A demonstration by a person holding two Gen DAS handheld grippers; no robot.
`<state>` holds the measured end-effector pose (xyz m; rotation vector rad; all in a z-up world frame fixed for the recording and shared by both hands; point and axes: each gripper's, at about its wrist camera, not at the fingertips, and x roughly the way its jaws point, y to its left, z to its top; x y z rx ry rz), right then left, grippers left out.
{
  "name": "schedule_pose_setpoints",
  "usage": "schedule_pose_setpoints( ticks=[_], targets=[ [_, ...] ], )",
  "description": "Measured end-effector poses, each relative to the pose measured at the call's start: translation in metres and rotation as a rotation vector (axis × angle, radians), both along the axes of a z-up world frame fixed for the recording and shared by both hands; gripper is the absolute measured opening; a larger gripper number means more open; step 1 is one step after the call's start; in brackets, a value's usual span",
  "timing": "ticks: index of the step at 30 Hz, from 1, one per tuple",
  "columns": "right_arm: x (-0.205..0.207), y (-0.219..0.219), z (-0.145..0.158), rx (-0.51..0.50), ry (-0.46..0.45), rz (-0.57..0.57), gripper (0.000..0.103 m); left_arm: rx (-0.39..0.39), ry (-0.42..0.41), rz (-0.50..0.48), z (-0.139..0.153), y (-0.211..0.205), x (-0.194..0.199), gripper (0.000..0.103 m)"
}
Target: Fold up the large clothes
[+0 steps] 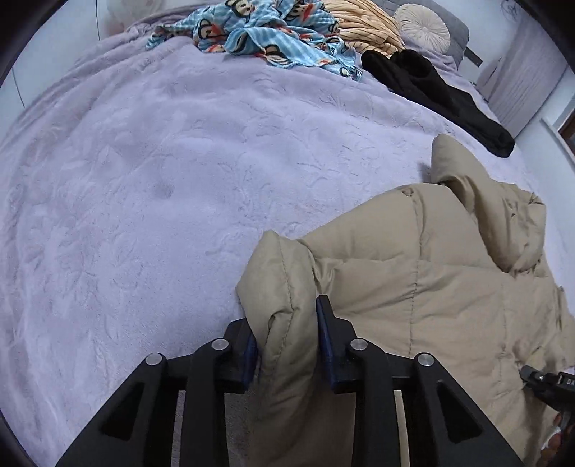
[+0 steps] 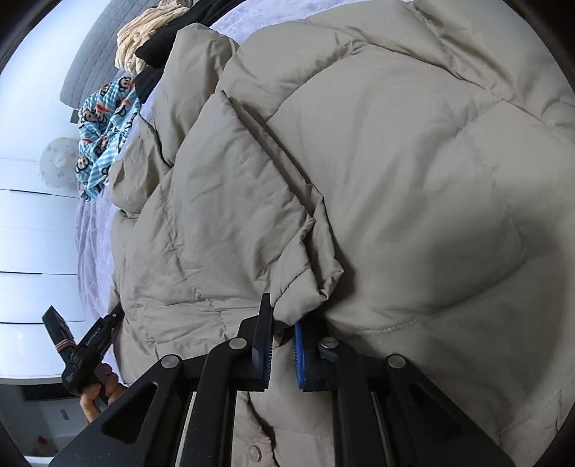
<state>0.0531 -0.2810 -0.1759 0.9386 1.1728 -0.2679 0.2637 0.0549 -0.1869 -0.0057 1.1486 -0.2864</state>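
A beige puffer jacket (image 1: 413,258) lies on the lilac bedspread (image 1: 161,186) at the right of the left wrist view, hood toward the far side. My left gripper (image 1: 287,323) is shut on a thick fold of the jacket's edge. In the right wrist view the jacket (image 2: 377,172) fills most of the frame. My right gripper (image 2: 284,327) is shut on a corner fold of the jacket. The left gripper and the hand holding it show at the lower left of the right wrist view (image 2: 86,355).
A blue cartoon-monkey garment (image 1: 266,36), a tan striped garment (image 1: 363,25) and a black garment (image 1: 438,97) lie at the far side of the bed. A round cream cushion (image 1: 422,27) rests against the grey headboard. White drawers (image 2: 32,251) stand beside the bed.
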Motion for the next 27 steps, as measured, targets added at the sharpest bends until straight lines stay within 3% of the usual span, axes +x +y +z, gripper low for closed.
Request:
schedule_pose_setpoints(
  ticks=[1, 2, 4, 6, 9, 12, 16, 19, 21, 23, 27],
  targets=[
    [0.000, 0.001, 0.000, -0.013, 0.004, 0.001, 0.009, 0.069, -0.035, 0.037, 0.006, 0.001, -0.001, 0.060],
    [0.001, 0.002, 0.001, -0.023, 0.010, 0.004, 0.009, 0.123, -0.074, 0.080, 0.015, 0.003, -0.002, 0.065],
    [0.003, 0.004, 0.008, -0.039, 0.025, 0.039, 0.013, 0.132, -0.124, 0.120, 0.034, 0.015, -0.006, 0.065],
    [0.003, 0.005, 0.021, -0.080, 0.042, 0.087, 0.027, 0.111, -0.133, 0.125, 0.052, 0.025, -0.011, 0.065],
    [-0.011, 0.005, 0.055, -0.240, 0.017, 0.114, 0.028, 0.100, -0.158, 0.088, 0.072, 0.029, -0.028, 0.065],
    [-0.014, 0.005, 0.090, -0.381, -0.086, 0.148, 0.027, 0.110, -0.138, 0.028, 0.067, 0.007, -0.038, 0.065],
    [0.020, 0.014, 0.078, -0.343, -0.104, 0.258, 0.027, 0.190, -0.056, -0.003, 0.020, -0.015, -0.056, 0.065],
    [0.033, 0.021, 0.038, -0.356, 0.017, 0.313, 0.026, 0.168, -0.023, 0.037, -0.002, -0.013, -0.055, 0.070],
    [0.026, 0.017, 0.024, -0.315, 0.024, 0.294, 0.023, 0.174, -0.015, 0.072, -0.004, -0.009, -0.052, 0.078],
    [0.018, 0.013, 0.030, -0.307, 0.003, 0.281, 0.024, 0.173, -0.007, 0.078, 0.003, -0.008, -0.050, 0.078],
    [-0.007, -0.001, 0.048, -0.300, 0.004, 0.231, 0.036, 0.208, -0.041, 0.049, 0.029, -0.014, -0.060, 0.078]
  ],
)
